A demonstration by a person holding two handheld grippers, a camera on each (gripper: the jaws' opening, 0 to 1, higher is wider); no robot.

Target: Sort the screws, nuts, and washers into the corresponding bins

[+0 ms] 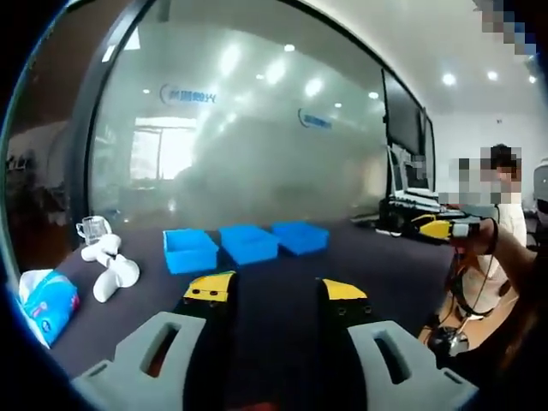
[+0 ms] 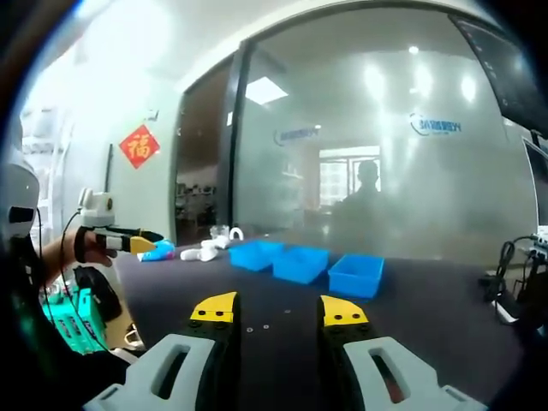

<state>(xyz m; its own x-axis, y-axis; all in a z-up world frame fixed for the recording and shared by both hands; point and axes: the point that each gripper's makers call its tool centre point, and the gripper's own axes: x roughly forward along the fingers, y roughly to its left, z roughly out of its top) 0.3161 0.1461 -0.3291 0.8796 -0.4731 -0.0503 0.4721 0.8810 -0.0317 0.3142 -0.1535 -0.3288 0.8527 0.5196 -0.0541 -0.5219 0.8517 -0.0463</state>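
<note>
Three open-topped blue plastic bins [image 1: 247, 242] in a row on the dark table [image 1: 282, 291] ahead of both yellow-tipped grippers, left gripper [image 1: 276, 289] and right gripper [image 2: 278, 309], jaws parted, empty; wall lettering illegible.

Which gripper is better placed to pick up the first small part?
Probably the right gripper: small pale parts lie on the dark table between its open jaws. The left gripper faces bare tabletop.

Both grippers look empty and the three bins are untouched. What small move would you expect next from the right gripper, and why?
Probably a short lowering of the right gripper toward the small parts lying on the dark table just ahead of its open, empty jaws. The three blue bins sit farther back, so a pick has to come first. The parts are too small to tell screws from nuts or washers.
</note>
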